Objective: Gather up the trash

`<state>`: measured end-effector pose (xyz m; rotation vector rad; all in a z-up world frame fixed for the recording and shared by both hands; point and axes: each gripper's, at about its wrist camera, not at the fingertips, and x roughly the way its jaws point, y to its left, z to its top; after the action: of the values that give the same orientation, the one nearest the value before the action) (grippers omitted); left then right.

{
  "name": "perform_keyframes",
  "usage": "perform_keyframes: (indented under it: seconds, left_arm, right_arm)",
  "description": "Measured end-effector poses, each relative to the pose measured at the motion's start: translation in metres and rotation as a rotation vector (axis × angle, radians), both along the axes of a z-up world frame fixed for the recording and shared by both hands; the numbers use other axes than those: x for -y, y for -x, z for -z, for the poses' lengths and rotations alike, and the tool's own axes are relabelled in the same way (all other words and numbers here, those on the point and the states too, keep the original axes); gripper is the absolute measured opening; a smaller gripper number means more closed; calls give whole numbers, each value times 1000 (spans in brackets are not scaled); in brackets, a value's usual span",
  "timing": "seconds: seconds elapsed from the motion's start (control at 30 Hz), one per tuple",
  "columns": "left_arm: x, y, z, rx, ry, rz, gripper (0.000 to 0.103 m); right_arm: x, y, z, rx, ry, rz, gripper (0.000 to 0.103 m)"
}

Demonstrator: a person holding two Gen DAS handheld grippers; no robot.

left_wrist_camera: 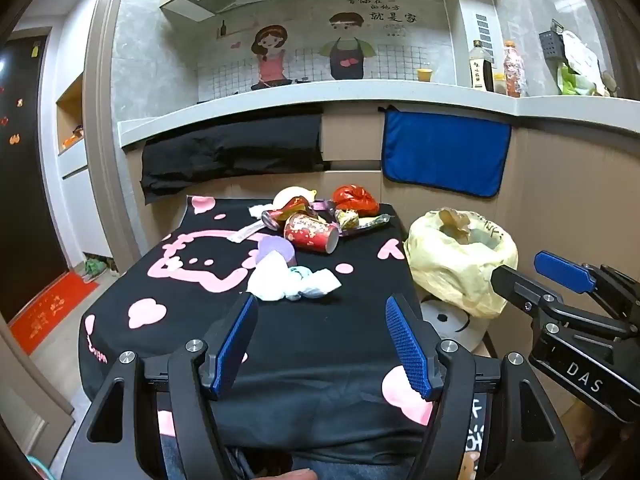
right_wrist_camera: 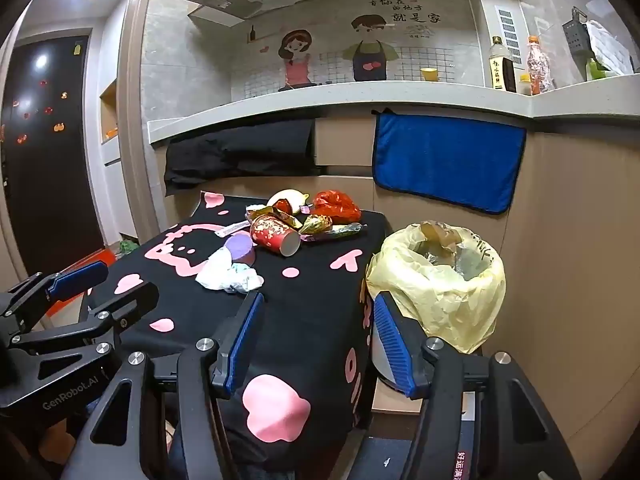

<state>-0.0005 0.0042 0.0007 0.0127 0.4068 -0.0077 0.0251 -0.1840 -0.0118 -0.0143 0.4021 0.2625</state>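
1. Left wrist view: the left gripper [left_wrist_camera: 320, 336] hangs over the near end of the counter [left_wrist_camera: 304, 344] with its blue fingers [left_wrist_camera: 236, 340] spread wide and nothing between them. Ahead lie crumpled white tissues [left_wrist_camera: 292, 282], a purple lid [left_wrist_camera: 276, 249], a red paper cup [left_wrist_camera: 312, 233] on its side, wrappers and a red bag [left_wrist_camera: 355, 199]. The bin [left_wrist_camera: 460, 260], lined with a yellow bag, stands just right of the counter. The right gripper [left_wrist_camera: 560, 276] shows at the right edge.

2. Right wrist view: the right gripper [right_wrist_camera: 320, 336] is parted and empty, near the counter's right edge, the bin [right_wrist_camera: 440, 280] just beyond. The tissues [right_wrist_camera: 228, 274] and cup [right_wrist_camera: 276, 234] lie ahead.
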Motion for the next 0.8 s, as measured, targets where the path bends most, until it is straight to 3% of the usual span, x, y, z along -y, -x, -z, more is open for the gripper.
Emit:
perform_keyframes:
  seconds: [0.17, 0.8]
  left_arm:
    - [-1, -8, 0, -42, -9, -10, 67]
    - [-2, -7, 2, -36, -6, -20, 67]
  right_arm:
    - [2, -2, 1, -9, -6, -6, 55]
    - [3, -4, 3, -16, 1, 3, 55]
